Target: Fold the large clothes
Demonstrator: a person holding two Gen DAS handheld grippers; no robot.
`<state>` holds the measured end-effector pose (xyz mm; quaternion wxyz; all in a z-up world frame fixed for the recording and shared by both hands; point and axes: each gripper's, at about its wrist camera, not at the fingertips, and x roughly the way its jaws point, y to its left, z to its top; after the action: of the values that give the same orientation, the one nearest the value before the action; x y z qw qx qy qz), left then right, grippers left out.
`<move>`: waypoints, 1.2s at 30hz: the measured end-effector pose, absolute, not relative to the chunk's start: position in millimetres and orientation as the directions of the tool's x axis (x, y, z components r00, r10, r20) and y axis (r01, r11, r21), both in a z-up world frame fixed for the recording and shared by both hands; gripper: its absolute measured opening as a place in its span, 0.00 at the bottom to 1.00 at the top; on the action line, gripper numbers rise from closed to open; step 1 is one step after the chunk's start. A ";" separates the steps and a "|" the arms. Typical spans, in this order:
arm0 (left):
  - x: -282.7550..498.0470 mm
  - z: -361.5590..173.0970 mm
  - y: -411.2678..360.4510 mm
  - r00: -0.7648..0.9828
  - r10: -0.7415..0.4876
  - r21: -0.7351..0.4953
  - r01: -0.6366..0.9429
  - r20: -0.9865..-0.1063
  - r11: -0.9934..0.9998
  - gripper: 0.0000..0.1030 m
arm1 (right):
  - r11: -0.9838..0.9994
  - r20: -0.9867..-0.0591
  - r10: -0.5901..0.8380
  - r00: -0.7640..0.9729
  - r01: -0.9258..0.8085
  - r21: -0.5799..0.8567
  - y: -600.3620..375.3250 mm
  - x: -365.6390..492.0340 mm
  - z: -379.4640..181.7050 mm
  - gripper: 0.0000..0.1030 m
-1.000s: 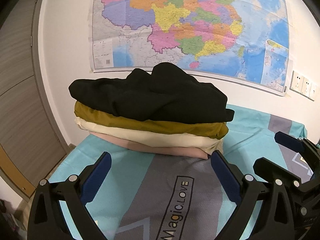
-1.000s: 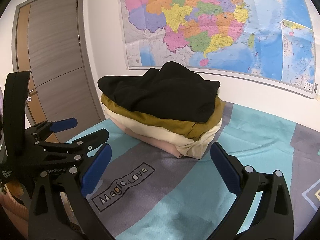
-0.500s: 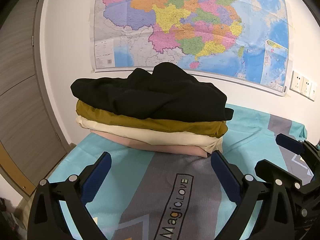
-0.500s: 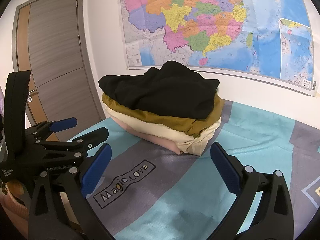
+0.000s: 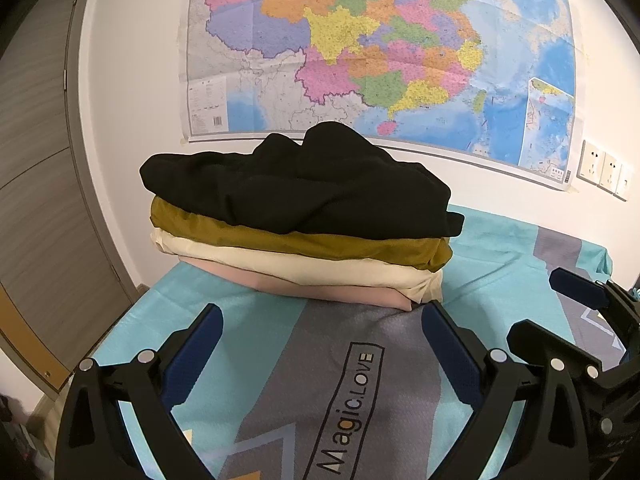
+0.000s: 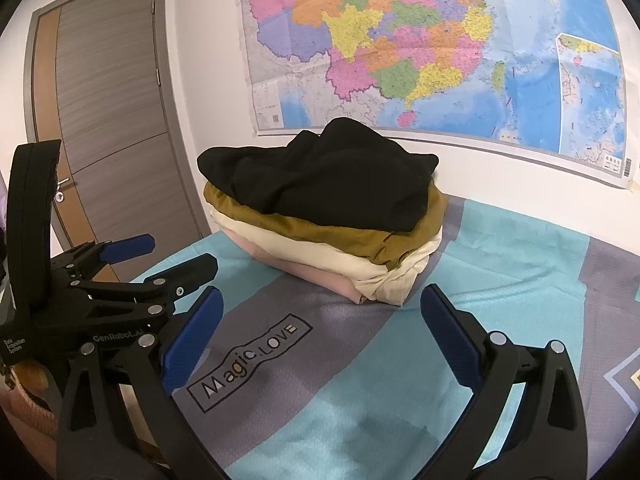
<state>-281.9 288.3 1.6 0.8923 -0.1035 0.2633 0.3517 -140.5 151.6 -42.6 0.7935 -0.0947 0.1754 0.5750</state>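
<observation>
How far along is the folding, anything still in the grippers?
Done: four folded clothes sit stacked on the bed: black top, mustard piece, cream piece, pink piece at the bottom. In hand: nothing; left gripper and right gripper are both open and short of the stack. Left: no unfolded clothes in view.

Matt black cloth (image 5: 304, 188), textured woven bedsheet (image 5: 352, 332), glossy paper map (image 5: 380, 48)
</observation>
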 end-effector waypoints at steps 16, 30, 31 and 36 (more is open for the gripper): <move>-284.2 -1.3 287.6 0.609 0.573 -0.001 -0.685 -0.548 0.728 0.93 | 0.322 -0.396 0.876 0.275 -0.945 0.055 152.1 -141.8 -47.2 0.95; -284.9 -3.0 286.5 0.610 0.570 -0.003 -0.684 -0.551 0.729 0.93 | 0.329 -0.399 0.873 0.280 -0.942 0.060 153.1 -142.7 -47.9 0.95; -284.7 -2.8 286.4 0.609 0.571 0.000 -0.684 -0.550 0.729 0.93 | 0.329 -0.399 0.873 0.280 -0.942 0.060 152.9 -143.1 -47.8 0.95; -284.7 -3.4 285.2 0.610 0.569 -0.003 -0.684 -0.551 0.730 0.93 | 0.332 -0.398 0.873 0.282 -0.941 0.062 152.6 -144.3 -48.1 0.95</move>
<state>-284.7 285.2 -3.4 0.8908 -0.1072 0.2672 0.3515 -144.3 152.6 -48.1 0.7951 -0.0929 0.1839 0.5704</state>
